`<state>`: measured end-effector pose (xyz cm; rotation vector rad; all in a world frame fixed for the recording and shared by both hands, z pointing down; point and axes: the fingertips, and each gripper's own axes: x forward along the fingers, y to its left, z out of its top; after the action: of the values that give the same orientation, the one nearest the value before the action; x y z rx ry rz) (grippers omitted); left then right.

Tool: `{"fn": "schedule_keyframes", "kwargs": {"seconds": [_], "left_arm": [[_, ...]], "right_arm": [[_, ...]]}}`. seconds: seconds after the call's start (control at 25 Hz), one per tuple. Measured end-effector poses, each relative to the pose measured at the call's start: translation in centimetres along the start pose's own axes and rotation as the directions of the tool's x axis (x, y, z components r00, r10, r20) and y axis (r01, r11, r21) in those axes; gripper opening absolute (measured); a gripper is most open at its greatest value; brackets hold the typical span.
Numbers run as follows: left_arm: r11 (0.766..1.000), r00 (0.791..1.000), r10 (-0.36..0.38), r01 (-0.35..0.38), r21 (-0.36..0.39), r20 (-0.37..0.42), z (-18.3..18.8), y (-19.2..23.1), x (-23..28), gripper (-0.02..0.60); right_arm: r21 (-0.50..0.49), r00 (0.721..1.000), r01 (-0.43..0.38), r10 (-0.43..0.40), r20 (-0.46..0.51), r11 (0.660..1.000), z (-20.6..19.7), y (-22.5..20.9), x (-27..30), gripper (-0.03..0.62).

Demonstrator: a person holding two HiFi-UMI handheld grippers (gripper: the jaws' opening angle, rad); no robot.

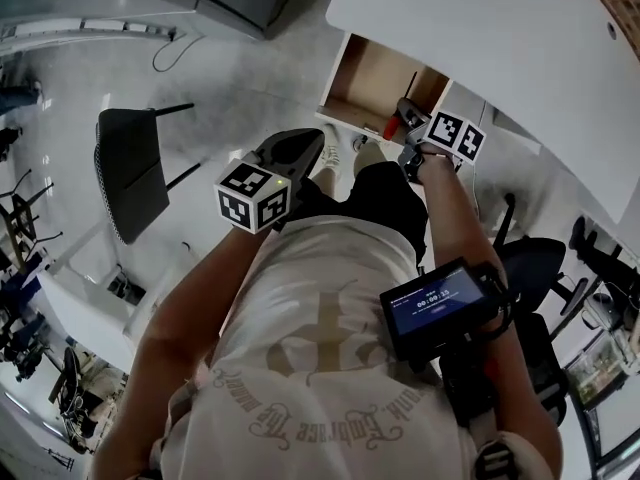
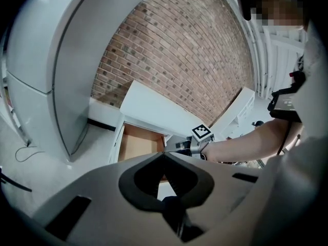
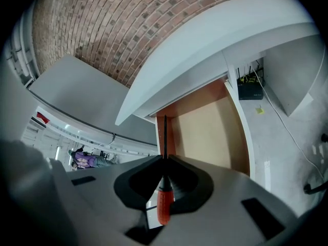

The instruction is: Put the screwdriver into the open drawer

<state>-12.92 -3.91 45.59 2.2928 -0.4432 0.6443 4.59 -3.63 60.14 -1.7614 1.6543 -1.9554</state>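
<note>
Two tools: the left tool [image 2: 164, 155] and the right tool [image 3: 165, 160]. One screwdriver [image 3: 163, 201]. One open drawer [image 1: 372, 76], under one white tabletop [image 1: 500, 38]. One small screen [image 1: 438, 303] on the person's forearm. One black chair [image 1: 130, 173] at the left; possibly a second at the right, too dark to be sure.

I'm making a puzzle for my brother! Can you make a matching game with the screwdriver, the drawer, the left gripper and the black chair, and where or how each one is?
Things:
1. red-handled, black-shafted screwdriver
2. light brown wooden drawer
3. left gripper
4. black chair

Places or states:
A. shut, nothing in it
B. standing on the pale floor
C. pulled open under the white desk
D. clamped in the right gripper

Pairs: 1-D, 2-C, 3-A, 4-B
</note>
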Motion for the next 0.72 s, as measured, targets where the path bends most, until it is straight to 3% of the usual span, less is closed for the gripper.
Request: {"fn": "schedule_keyframes", "kwargs": {"seconds": [0.72], "left_arm": [[0.994,0.997,0.014,-0.022,-0.107,-0.074,-6.9,2.6,4.4,0.021]], "right_arm": [[-0.025,0.991,0.124,-0.126,-0.052,0.992,-0.4,-6.8,7.5,0.049]]}}
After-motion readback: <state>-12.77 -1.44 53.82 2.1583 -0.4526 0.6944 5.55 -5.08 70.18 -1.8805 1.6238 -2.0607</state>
